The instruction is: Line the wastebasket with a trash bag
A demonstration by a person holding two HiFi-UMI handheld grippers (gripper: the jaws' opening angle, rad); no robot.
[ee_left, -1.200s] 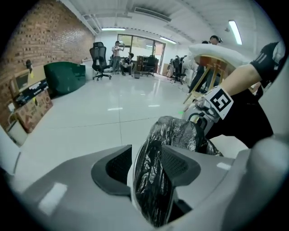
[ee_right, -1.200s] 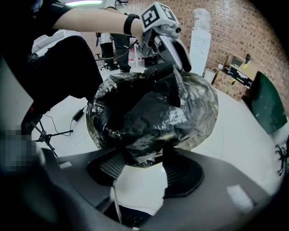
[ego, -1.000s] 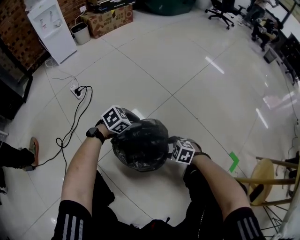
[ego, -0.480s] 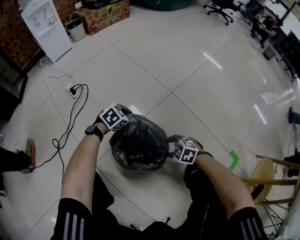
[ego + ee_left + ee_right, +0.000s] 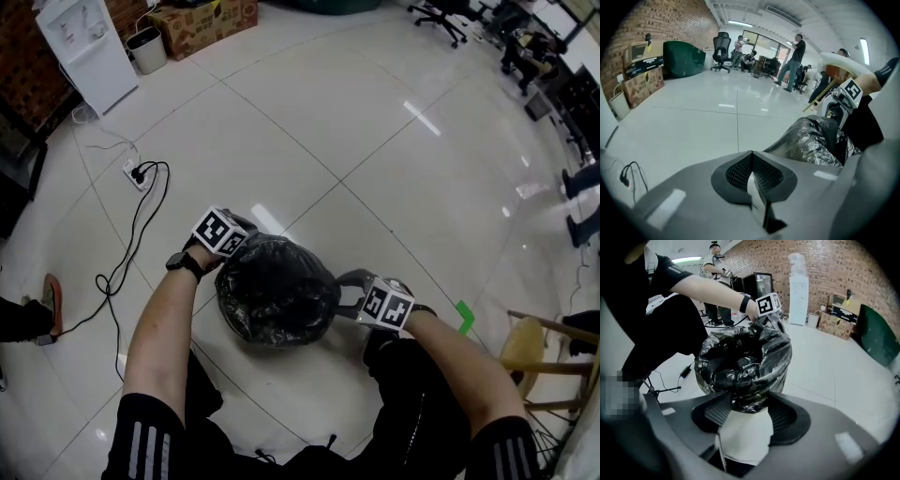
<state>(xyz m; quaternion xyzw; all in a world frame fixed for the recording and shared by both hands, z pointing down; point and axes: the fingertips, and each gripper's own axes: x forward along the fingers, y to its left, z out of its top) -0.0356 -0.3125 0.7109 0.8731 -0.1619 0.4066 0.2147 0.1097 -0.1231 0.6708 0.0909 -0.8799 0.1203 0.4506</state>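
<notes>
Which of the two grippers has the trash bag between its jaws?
The right gripper: the black trash bag has its edge between that gripper's jaws. The left gripper has its jaws shut together, with the bag off to one side.

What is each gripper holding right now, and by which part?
Right gripper pinches the trash bag by its near rim fold; left gripper is shut, nothing between its jaws.

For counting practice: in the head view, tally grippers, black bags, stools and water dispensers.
2 grippers: left gripper, right gripper
1 black bag
1 stool
1 water dispenser
Total: 5
</notes>
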